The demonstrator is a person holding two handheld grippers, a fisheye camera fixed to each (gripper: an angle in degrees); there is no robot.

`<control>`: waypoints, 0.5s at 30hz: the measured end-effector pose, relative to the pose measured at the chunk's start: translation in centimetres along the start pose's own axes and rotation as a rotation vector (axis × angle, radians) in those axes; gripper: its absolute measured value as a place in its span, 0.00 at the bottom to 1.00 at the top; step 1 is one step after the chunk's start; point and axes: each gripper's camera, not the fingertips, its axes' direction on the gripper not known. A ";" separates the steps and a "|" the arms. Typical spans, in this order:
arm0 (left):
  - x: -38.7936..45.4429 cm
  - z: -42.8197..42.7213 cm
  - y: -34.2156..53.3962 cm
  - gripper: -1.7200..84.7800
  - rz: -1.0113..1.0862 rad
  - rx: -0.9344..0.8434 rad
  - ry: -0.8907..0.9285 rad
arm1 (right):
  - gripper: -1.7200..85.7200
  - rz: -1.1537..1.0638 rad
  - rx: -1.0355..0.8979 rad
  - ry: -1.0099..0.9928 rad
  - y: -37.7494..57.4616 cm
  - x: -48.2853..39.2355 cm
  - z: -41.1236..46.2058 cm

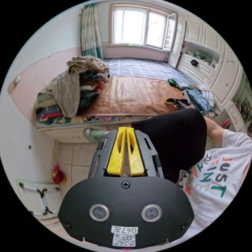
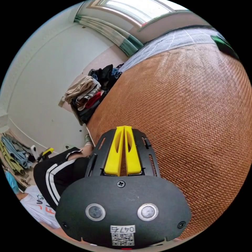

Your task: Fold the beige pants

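The beige pants [image 1: 78,78] drape over a clothes pile [image 1: 78,89] at a corner of the mat-covered bed [image 1: 136,97], by the wall. They look soft, light and floppy; the waistband seems the best hold. Left gripper [image 1: 126,130] and right gripper [image 2: 124,128] have jaws together, holding nothing.

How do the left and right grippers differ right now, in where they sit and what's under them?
The left gripper hangs off the bed over tiled floor, beside the person's black-clad leg; the right gripper is over the woven mat. The clothes pile looks nearer the left gripper and farther from the right. Both have yellow fingers shut together, holding nothing.
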 end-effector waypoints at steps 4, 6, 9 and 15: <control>3.6 13.6 -14.3 0.02 0.053 0.013 0.035 | 0.05 -0.221 -0.010 0.018 -5.5 -8.6 -1.0; 3.6 20.5 -20.3 0.04 -0.036 0.037 0.001 | 0.08 -0.301 0.023 -0.007 -9.0 -12.7 -1.8; 1.0 32.0 -26.5 0.09 -0.383 0.083 0.215 | 0.13 -0.427 0.095 -0.021 -15.8 -20.5 -3.5; 4.8 48.1 -26.8 0.11 -0.462 0.075 0.358 | 0.20 -0.722 -0.027 -0.045 -26.9 -37.1 -1.0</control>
